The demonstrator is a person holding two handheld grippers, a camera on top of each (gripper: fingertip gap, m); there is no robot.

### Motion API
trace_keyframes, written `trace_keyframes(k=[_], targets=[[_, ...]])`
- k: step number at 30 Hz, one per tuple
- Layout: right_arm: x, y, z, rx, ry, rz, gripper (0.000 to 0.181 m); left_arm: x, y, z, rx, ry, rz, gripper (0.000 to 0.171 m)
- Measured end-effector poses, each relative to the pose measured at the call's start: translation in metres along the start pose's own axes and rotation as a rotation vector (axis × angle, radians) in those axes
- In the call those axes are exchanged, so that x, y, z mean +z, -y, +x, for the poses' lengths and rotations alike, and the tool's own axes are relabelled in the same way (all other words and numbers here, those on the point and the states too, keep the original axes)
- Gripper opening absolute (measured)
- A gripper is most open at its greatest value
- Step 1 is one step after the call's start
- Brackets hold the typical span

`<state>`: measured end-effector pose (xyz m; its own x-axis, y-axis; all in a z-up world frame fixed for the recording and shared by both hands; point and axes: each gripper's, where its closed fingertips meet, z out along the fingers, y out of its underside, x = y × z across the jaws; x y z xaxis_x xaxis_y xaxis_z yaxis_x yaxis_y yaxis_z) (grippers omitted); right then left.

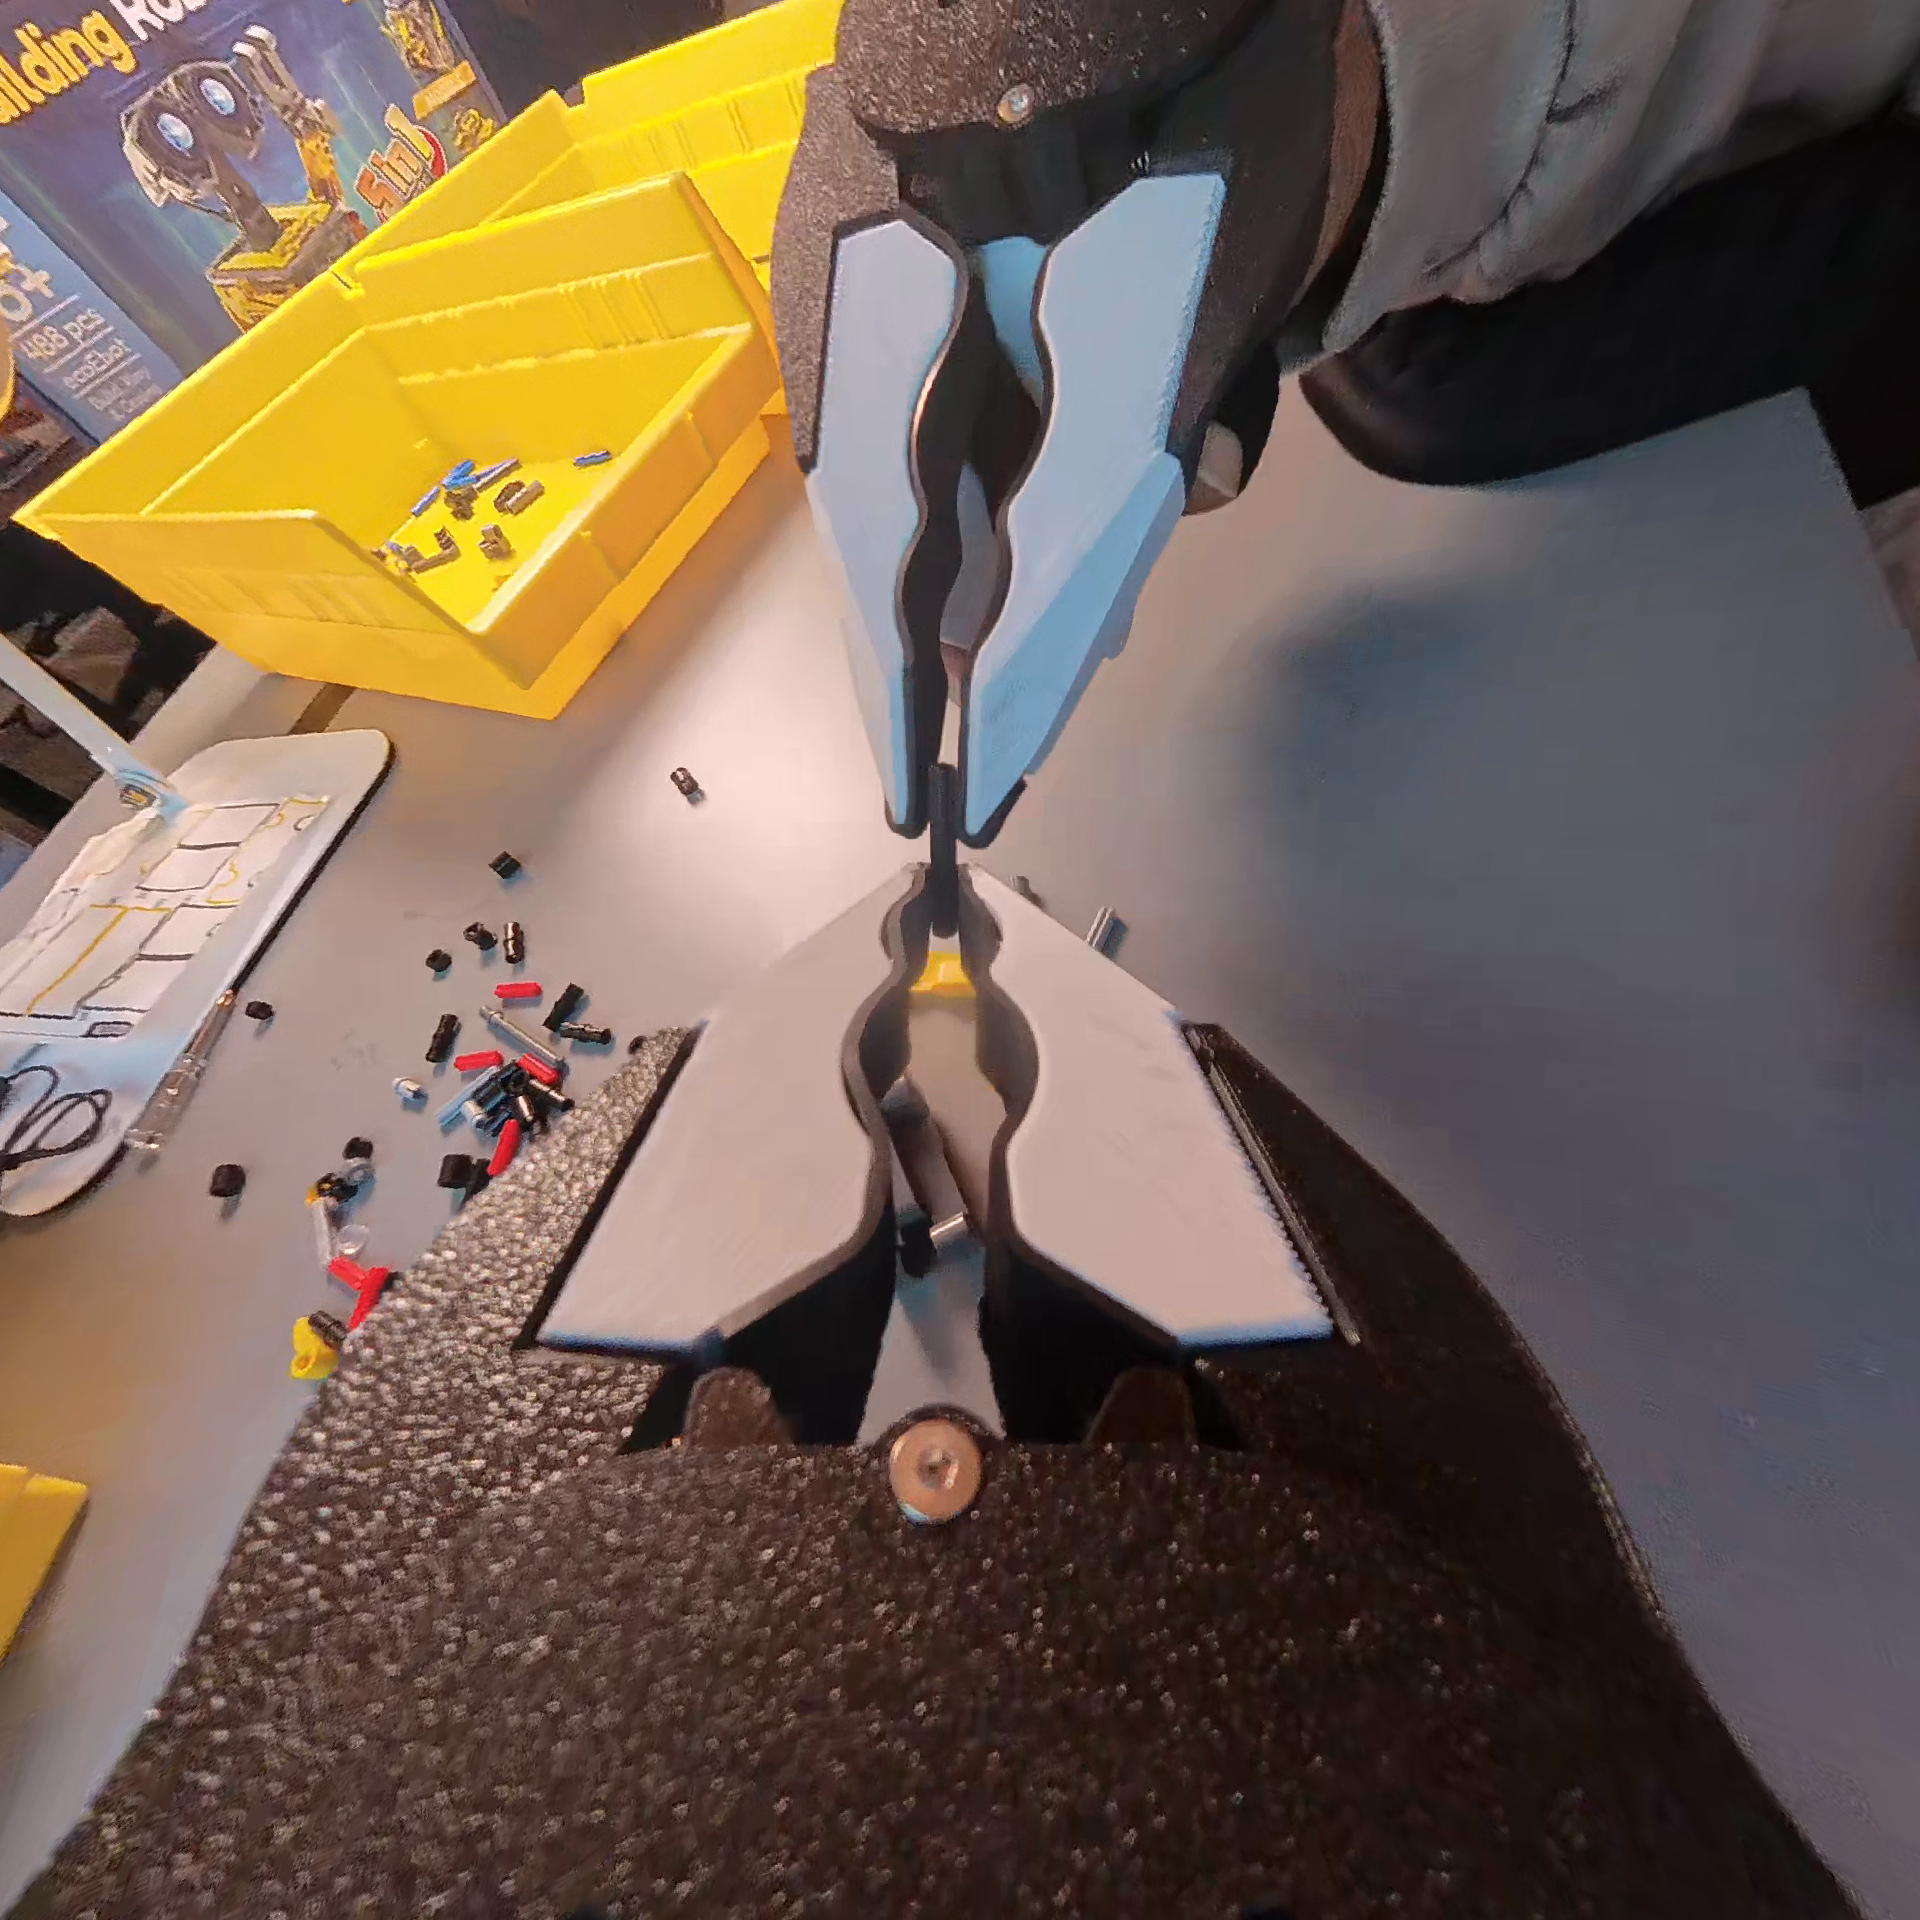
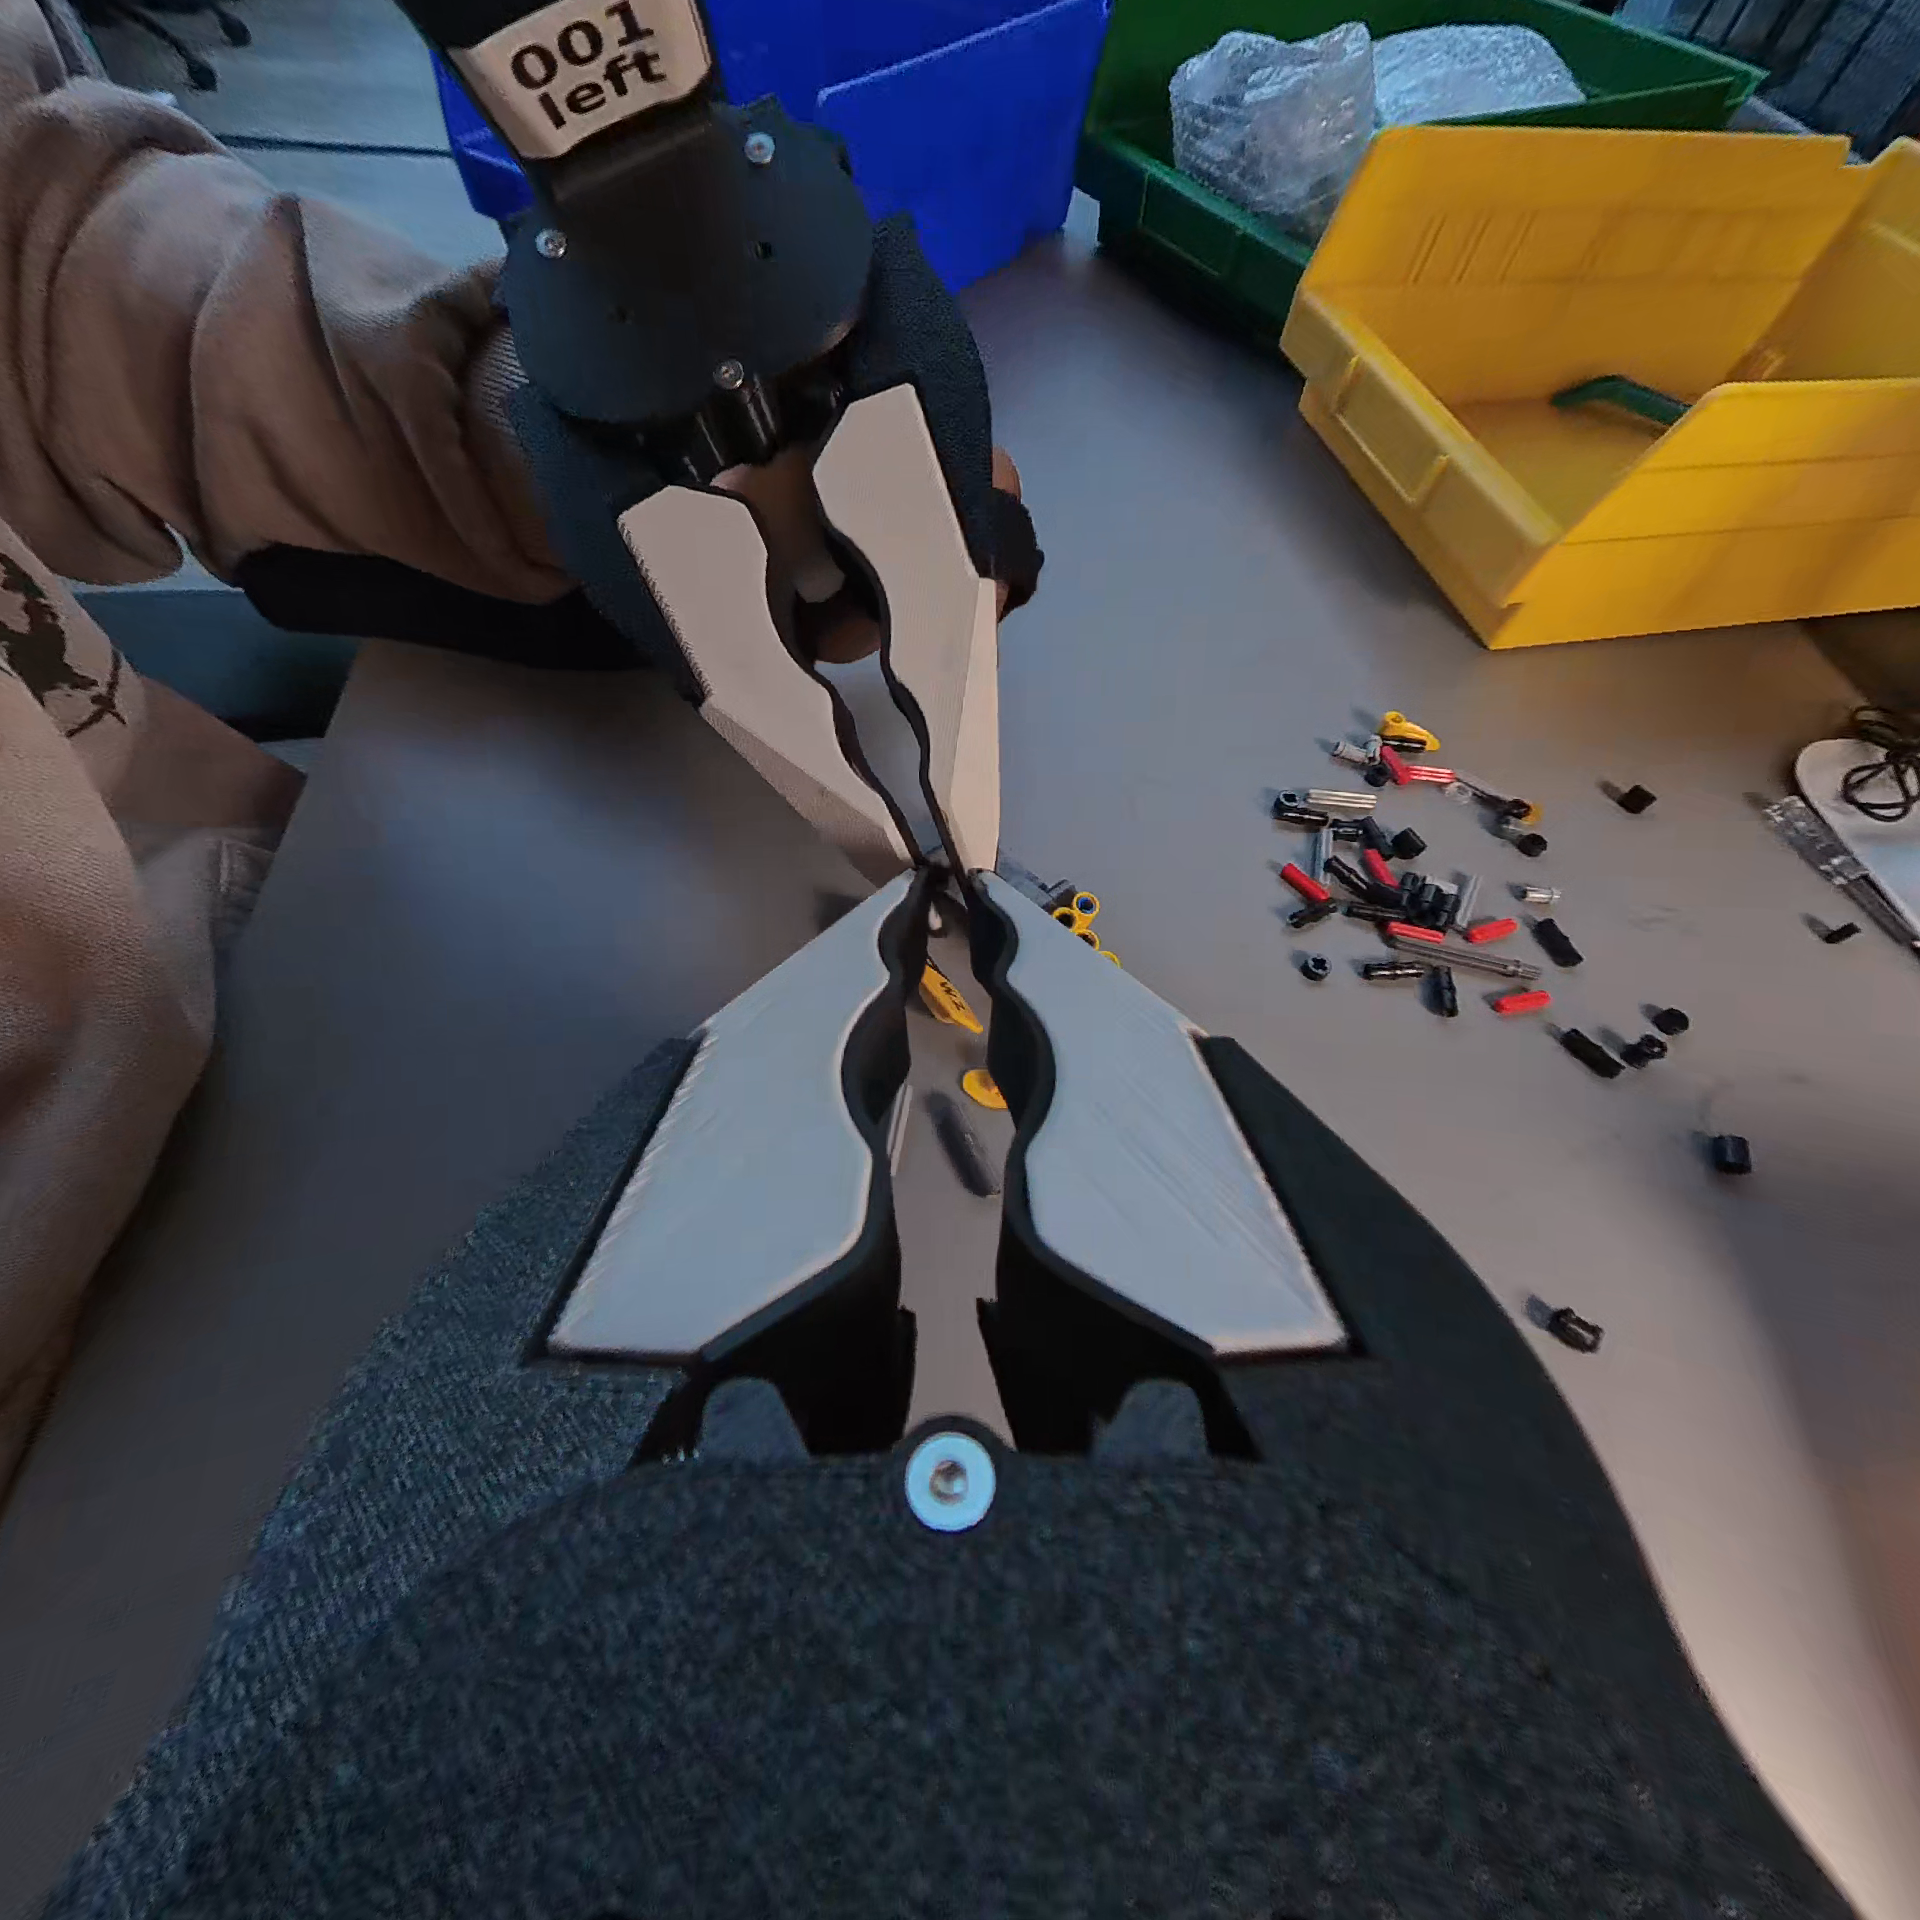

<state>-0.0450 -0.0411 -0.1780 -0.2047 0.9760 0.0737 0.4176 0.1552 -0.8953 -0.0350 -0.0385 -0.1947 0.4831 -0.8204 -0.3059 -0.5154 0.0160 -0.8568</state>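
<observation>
Left wrist view only: toy box point(image 1: 208, 156).

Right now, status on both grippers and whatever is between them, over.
Left gripper and right gripper tip to tip, both shut on one thin black part. Held above grey table. Loose small parts off to the side, yellow bin beyond.
</observation>
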Motion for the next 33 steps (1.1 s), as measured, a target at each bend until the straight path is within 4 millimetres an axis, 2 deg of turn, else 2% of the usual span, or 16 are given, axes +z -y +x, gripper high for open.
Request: trace_keyframes(k=[3,6,13,19,21,22,24,26,28,29,31,33], targets=[[0.001,0.004,-0.003,0.019,0.017,0.033,0.004,0.0,-0.002,0.002,0.039,0.009,-0.025,0.004],[0.001,0.0,-0.003,-0.002,0.007,0.016,0.002,0.0,-0.003,0.001,0.051,0.018,-0.038,0.004],[-0.013,0.003,-0.007,0.035,0.048,0.105,0.003,-0.006,0.013,0.005,0.03,-0.003,0.04,0.005],[-0.013,-0.005,-0.01,-0.084,0.019,-0.006,0.002,-0.004,0.013,0.008,0.046,-0.003,0.041,0.006],[-0.023,-0.001,-0.002,-0.111,-0.011,-0.024,0.002,-0.007,0.017,0.0,0.033,0.043,0.075,0.004],[-0.034,0.003,0.008,-0.116,-0.045,-0.028,0.001,-0.01,0.017,-0.007,0.016,0.073,0.084,0.008],[-0.068,0.015,0.047,-0.113,-0.187,-0.031,0.001,-0.015,0.015,-0.022,-0.05,0.119,0.087,0.014],[-0.119,0.021,0.099,-0.056,-0.37,-0.057,0.001,-0.02,0.01,-0.036,-0.134,0.152,0.09,0.016],[-0.182,0.015,0.161,-0.036,-0.603,-0.122,0.001,-0.023,0.003,-0.048,-0.2,0.179,0.075,0.017],[-0.214,0.005,0.191,-0.025,-0.708,-0.177,0.001,-0.024,-0.001,-0.052,-0.22,0.192,0.059,0.017],[-0.271,-0.032,0.242,0.059,-0.844,-0.308,0.002,-0.024,-0.011,-0.057,-0.234,0.204,0.011,0.019],[-0.311,-0.077,0.277,0.162,-0.905,-0.428,0.002,-0.026,-0.021,-0.06,-0.234,0.212,-0.04,0.021]])
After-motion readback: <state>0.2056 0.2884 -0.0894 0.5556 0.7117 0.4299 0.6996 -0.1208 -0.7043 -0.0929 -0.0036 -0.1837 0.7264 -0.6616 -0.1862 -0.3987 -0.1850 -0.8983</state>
